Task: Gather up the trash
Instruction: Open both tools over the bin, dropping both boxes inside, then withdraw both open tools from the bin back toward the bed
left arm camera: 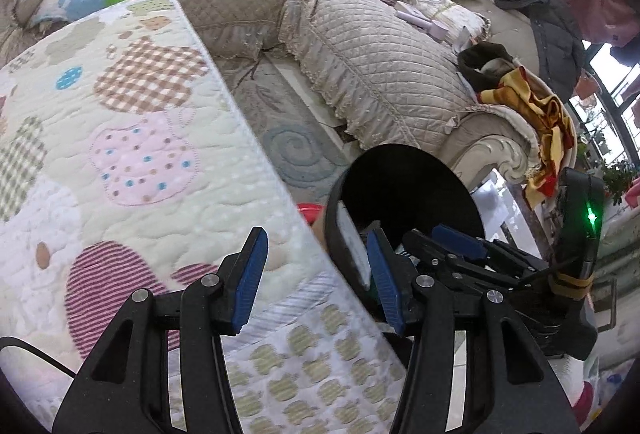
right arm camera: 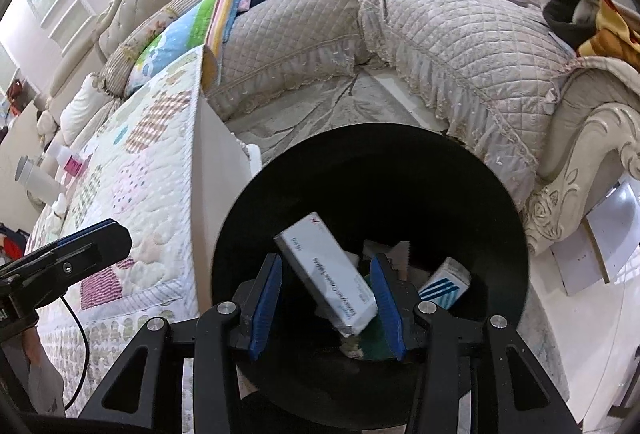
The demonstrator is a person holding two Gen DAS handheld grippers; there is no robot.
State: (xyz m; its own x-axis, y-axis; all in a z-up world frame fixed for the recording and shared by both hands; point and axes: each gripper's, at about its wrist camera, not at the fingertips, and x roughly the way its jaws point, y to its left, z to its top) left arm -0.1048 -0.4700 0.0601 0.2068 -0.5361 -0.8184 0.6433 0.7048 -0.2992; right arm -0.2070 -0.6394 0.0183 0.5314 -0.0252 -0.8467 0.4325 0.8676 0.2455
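Observation:
A black round trash bin (right arm camera: 372, 162) stands on the floor beside the quilt-covered table (right arm camera: 136, 178). Inside lie a long white and grey box (right arm camera: 324, 270), a blue-striped white box (right arm camera: 444, 284) and some crumpled scraps. My right gripper (right arm camera: 326, 306) hangs open over the bin's mouth; the long box sits between and below its pads, apart from them. My left gripper (left arm camera: 316, 274) is open and empty over the table's edge, next to the bin (left arm camera: 404, 190). The right gripper shows in the left wrist view (left arm camera: 460, 246), and the left gripper in the right wrist view (right arm camera: 92, 240).
A quilted beige sofa (right arm camera: 440, 46) curves behind the bin, with pillows, a blue cloth, a plastic bag and toys on it. A white bottle (right arm camera: 36, 178) and small items lie at the table's far end. A rug (left arm camera: 288, 150) covers the floor.

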